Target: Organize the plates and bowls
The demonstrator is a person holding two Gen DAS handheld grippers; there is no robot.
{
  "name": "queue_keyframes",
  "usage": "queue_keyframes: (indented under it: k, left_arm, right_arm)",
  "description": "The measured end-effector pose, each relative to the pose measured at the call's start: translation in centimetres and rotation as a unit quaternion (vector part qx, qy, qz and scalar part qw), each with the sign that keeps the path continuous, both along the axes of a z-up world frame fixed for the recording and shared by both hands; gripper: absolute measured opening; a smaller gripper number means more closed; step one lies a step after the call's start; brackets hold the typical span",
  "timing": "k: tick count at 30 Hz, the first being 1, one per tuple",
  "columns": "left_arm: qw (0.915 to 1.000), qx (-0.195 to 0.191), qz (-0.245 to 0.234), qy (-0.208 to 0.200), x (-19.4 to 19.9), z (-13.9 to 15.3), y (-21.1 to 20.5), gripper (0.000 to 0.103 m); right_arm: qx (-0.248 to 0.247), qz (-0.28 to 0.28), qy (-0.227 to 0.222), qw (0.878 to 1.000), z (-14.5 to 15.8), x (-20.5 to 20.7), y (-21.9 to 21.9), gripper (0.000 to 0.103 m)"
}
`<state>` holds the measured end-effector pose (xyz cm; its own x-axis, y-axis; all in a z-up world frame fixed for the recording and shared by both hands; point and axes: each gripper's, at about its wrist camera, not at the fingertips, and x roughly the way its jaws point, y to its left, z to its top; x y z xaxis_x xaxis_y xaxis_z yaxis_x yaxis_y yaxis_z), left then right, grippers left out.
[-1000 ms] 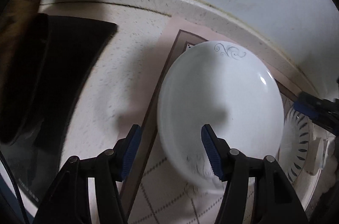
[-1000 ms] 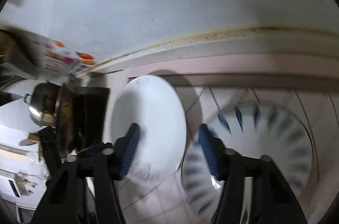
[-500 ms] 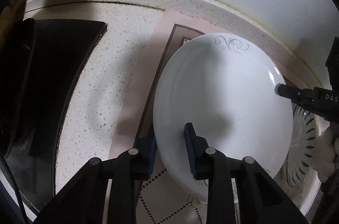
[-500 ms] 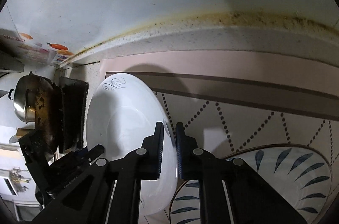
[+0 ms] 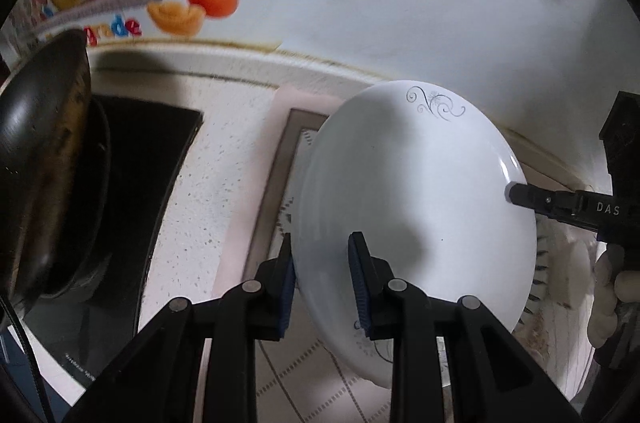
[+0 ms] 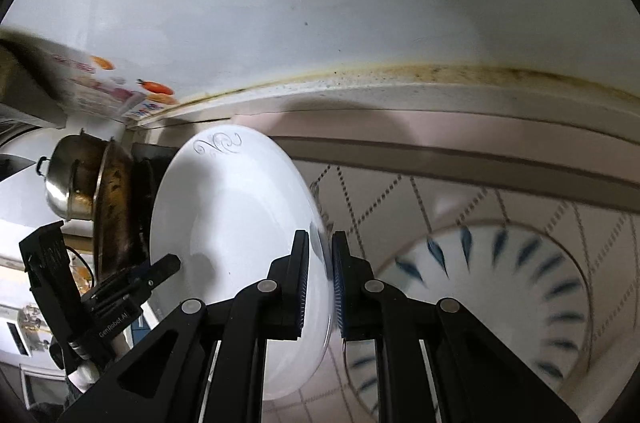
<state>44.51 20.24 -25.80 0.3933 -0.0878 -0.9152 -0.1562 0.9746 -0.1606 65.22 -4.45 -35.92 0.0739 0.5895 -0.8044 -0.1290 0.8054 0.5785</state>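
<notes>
Left wrist view: left gripper [image 5: 322, 281] pinches the white plate's [image 5: 416, 207] near rim, plate tilted above the desk [image 5: 208, 191]. Right wrist view: right gripper [image 6: 320, 279] clamps the opposite rim; the lift seems underway, next likely stacking onto the blue-patterned plate [image 6: 520, 283], lowered level.

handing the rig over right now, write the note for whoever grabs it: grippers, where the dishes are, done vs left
Left gripper: shut on the near rim of the white plate.
Right gripper: shut on the opposite rim of the same plate.
The white plate is held tilted above the patterned mat, between both grippers.
The blue-leaf plate lies on the mat, to the right.
Wok and steel pot stand at the left on the stove.
Done: white plate gripped and lifted.
Left: set it down, probably stacked with the blue-leaf plate, then release both grippers.
</notes>
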Motion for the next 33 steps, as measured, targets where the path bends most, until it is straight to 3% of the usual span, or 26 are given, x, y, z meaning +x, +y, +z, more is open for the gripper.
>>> queue_keyframes:
  k: [7,13,22,33]
  left_arm:
    - [0.9994,-0.008,-0.032,-0.013,-3.4,3.1,-5.4,0.023]
    - [0.9968,-0.009,-0.079,-0.005,-6.8,2.4,-10.8,0.023]
    - [0.9899,-0.001,-0.135,0.045,-10.9,-1.7,-17.5,0.023]
    - [0.9851,0.03,-0.15,0.078,-12.8,-5.3,-19.4,0.023]
  right_arm:
    - [0.008,-0.01,-0.011,1.0,4.0,-6.0,-4.7,0.013]
    - [0.003,-0.03,-0.007,1.0,5.2,-13.9,-10.7,0.013]
    - [-0.02,-0.062,0.039,0.997,0.9,-24.3,-18.4,0.013]
    - [-0.035,-0.061,0.064,0.995,-2.8,-29.5,-19.6,0.013]
